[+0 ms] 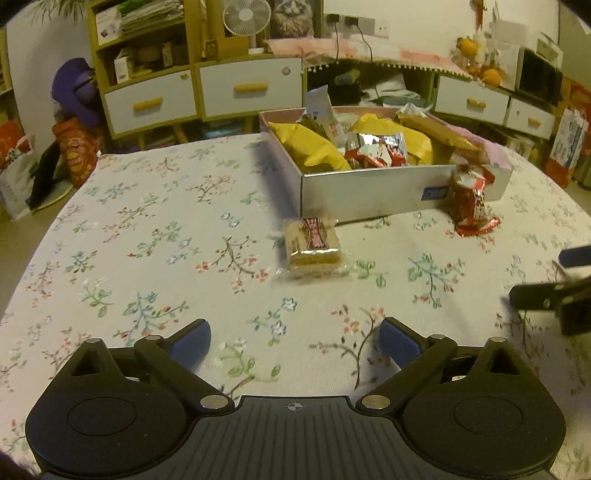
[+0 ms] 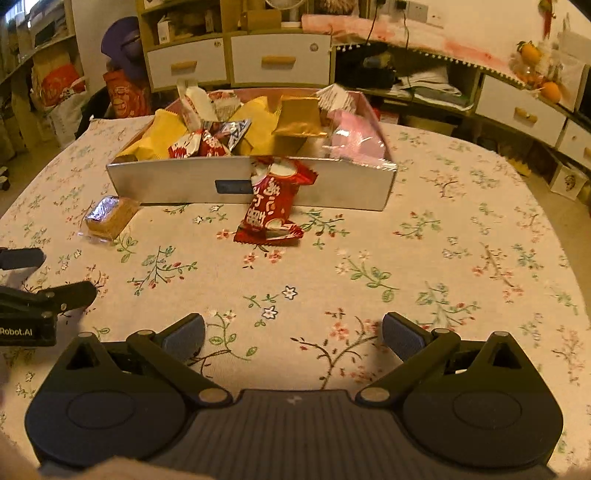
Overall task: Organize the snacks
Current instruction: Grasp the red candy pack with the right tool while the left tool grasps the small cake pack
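A white box (image 1: 369, 194) (image 2: 177, 184) holding several yellow, red and gold snack packs stands on the floral tablecloth. A clear-wrapped wafer pack (image 1: 314, 245) (image 2: 110, 216) lies on the cloth in front of the box. A red snack pack (image 1: 472, 203) (image 2: 271, 203) leans against the box's front wall. My left gripper (image 1: 295, 341) is open and empty, well short of the wafer pack. My right gripper (image 2: 293, 334) is open and empty, well short of the red pack. Each gripper shows at the edge of the other's view.
The round table's floral cloth (image 1: 147, 240) (image 2: 461, 240) spreads around the box. Behind the table stand white-drawer cabinets (image 1: 199, 92) (image 2: 280, 59), a fan (image 1: 242, 18), a purple toy (image 1: 74, 92) and bags on the floor (image 1: 14, 173).
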The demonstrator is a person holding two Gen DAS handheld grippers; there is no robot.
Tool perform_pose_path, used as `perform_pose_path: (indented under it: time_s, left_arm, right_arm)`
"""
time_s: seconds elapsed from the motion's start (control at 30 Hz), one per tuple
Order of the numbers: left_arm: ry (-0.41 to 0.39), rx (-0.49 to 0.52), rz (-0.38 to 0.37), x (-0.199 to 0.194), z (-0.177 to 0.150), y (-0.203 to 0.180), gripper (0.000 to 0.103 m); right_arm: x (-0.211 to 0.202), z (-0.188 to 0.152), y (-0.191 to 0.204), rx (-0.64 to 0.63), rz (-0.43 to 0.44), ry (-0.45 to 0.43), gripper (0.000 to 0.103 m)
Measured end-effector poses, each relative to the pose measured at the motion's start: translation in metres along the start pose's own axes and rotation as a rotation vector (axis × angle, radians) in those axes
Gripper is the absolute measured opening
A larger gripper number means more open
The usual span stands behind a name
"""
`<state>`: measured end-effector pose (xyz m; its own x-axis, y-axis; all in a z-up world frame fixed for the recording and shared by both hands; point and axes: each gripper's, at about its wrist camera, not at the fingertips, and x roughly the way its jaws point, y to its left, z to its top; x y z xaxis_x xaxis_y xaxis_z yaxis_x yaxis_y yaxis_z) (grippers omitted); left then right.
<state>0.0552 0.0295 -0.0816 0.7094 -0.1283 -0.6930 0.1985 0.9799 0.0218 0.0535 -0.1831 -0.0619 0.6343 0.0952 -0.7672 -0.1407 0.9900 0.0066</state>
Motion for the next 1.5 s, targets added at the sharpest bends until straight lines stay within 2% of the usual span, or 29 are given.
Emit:
perform_pose_path:
  time_s: [0.3,0.57,0.87,0.93,1.07,1.13,1.33,1.5]
  left_arm:
    - [-0.051,0.007,-0.025,0.015,0.009,-0.009,0.101]
    - [-0.066,-0.006,-0.027,0.028,0.022,-0.015,0.099]
    - [-0.076,-0.058,-0.01,0.033,0.032,-0.013,0.087]
    - [-0.078,-0.069,-0.007,0.033,0.033,-0.012,0.082]
    - [-0.075,-0.092,0.004,0.033,0.036,-0.011,0.073]
    - [-0.069,-0.099,0.011,0.034,0.039,-0.01,0.065]
    - [-0.061,-0.138,0.006,0.033,0.042,-0.007,0.051]
    - [-0.059,-0.139,-0.001,0.031,0.042,-0.008,0.042]
  right_arm:
    - [0.011,0.005,0.002,0.007,0.019,-0.093,0.103]
    - [0.019,0.016,0.008,0.021,0.005,-0.122,0.103]
    - [0.028,0.03,0.014,0.06,-0.022,-0.14,0.088]
    - [0.028,0.032,0.015,0.059,-0.026,-0.144,0.082]
    - [0.029,0.033,0.015,0.063,-0.028,-0.147,0.077]
    - [0.029,0.035,0.014,0.065,-0.026,-0.149,0.07]
    - [0.029,0.039,0.008,0.1,-0.03,-0.155,0.052]
    - [0.028,0.041,0.003,0.124,-0.025,-0.157,0.042]
